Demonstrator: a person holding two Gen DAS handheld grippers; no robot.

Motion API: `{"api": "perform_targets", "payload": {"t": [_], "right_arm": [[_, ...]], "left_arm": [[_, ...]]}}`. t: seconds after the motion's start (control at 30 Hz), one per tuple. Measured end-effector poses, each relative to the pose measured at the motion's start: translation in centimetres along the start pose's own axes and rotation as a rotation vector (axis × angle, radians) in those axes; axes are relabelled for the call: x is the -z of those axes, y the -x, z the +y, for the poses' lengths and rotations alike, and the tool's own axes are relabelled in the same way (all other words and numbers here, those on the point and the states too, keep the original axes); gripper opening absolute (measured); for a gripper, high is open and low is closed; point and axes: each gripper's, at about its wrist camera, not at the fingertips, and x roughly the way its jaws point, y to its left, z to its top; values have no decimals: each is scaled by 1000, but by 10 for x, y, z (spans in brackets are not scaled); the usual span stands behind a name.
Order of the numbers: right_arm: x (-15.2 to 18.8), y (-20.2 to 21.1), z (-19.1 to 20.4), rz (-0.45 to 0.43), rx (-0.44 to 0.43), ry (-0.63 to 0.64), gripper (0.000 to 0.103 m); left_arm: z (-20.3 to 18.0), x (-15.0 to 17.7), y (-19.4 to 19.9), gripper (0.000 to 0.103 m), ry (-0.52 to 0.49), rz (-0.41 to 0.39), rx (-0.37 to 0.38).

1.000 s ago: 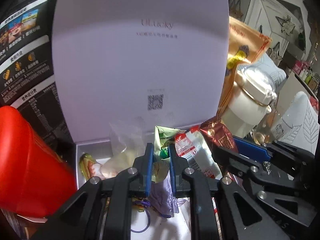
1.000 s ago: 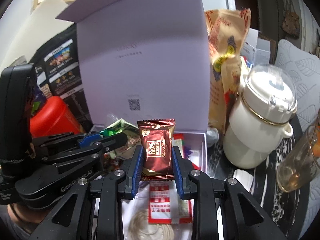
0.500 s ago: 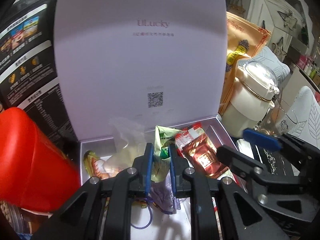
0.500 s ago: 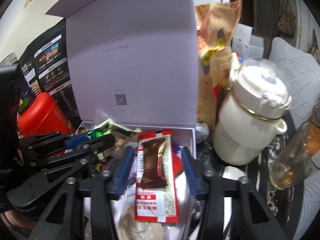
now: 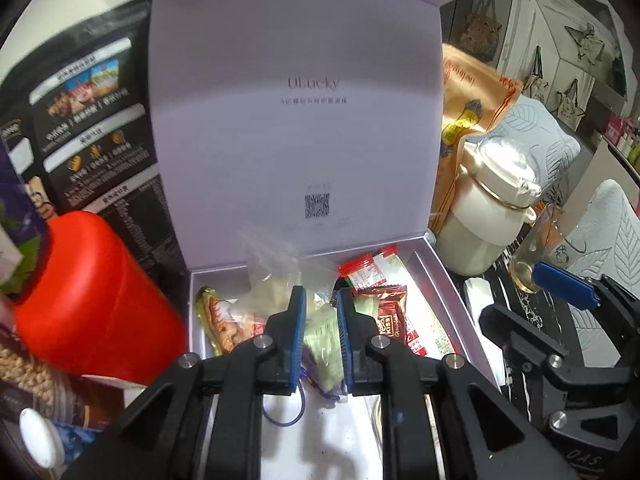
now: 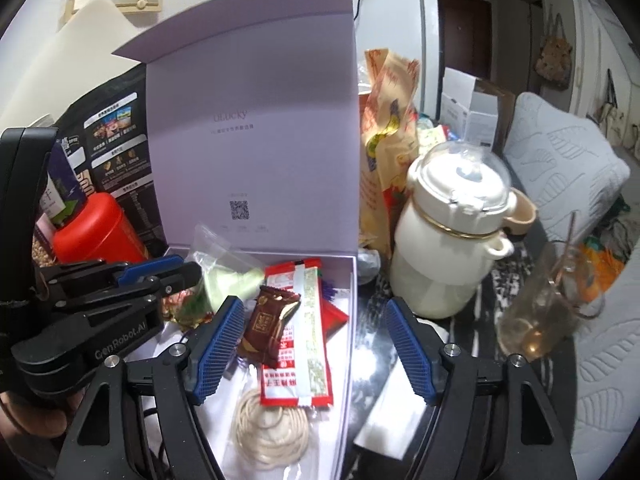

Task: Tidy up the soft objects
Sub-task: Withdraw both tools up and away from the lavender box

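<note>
Lilac box [image 6: 352, 280] below both tilted tools: left [image 5: 321, 334] gripping green packet [image 5: 324, 344] (right [image 6: 316, 344] opening, empty).

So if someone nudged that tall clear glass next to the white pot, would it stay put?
The glass would probably tip rather than slide: it is tall and narrow. Only a little amber liquid sits at the bottom, so little weighs it down. It likely breaks easily, and the white pot stands close beside it.
</note>
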Motion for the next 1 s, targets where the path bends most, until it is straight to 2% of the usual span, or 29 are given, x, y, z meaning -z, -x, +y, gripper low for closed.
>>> {"api": "perform_targets", "payload": {"t": [0.37,0.77,0.8,0.83,0.87,1.0], "right_arm": [[1,49,-6,-54,41,-13,74],[-1,118,7,-169,51,-4,75],[0,123,8,-178,51,-4,76],[2,130,10,-190,50,-3,78],[3,135,11,-198,50,-1,78],[11,156,16,-226,62,4,78]], "left_arm": [[-7,0,42,16,-2,-41,-7],[-12,3,124,16,-21,-177,-30],[-13,5,131,20,-27,-185,-40],[-13,7,136,49,-29,-191,-45],[-13,9,141,103,-32,-200,-47],[-10,21,164,103,-39,-246,-67]]}}
